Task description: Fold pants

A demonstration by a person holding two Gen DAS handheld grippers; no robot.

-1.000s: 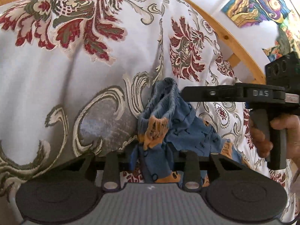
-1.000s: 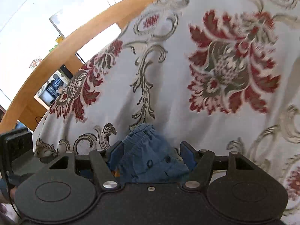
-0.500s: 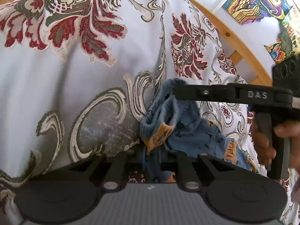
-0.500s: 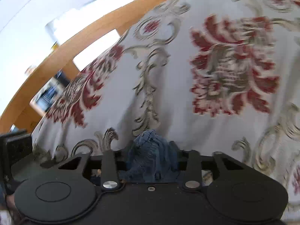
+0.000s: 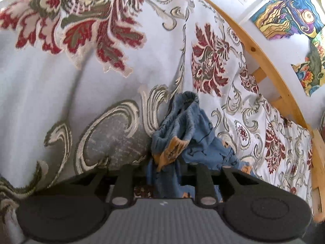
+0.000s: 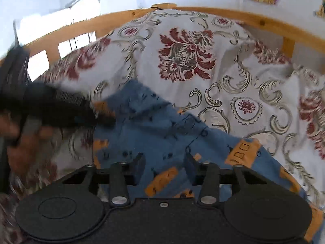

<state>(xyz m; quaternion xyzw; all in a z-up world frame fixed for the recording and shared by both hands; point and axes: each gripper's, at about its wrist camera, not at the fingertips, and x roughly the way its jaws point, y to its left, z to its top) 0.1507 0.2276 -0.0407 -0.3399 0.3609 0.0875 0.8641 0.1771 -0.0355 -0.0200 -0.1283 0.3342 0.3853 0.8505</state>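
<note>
The blue pants point(image 5: 182, 134) with orange patches lie on the bedspread, the waistband bunched and standing up right in front of my left gripper point(image 5: 164, 172). A fold of that fabric hangs between its jaws, which are opening, and a gap shows on each side of the fold. In the right wrist view the pants point(image 6: 162, 134) spread flatter, running down to the right. My right gripper point(image 6: 164, 166) hovers over that leg part with its jaws closing and nothing pinched between them. The left gripper point(image 6: 105, 119) shows blurred at the left, held by a hand point(image 6: 20, 142).
A white bedspread point(image 5: 61, 101) with red flowers and grey scrolls covers the bed. A wooden bed rail point(image 5: 264, 61) curves along the far side, seen also as the rail point(image 6: 203, 12) behind the pants. Colourful paintings point(image 5: 284, 14) hang on the wall and a window point(image 6: 61, 26) sits at the left.
My right gripper let go of the bunched waistband and swung away to the right, out of the left wrist view, over the leg. My left gripper stayed put, pinched the fabric, then widened again.
</note>
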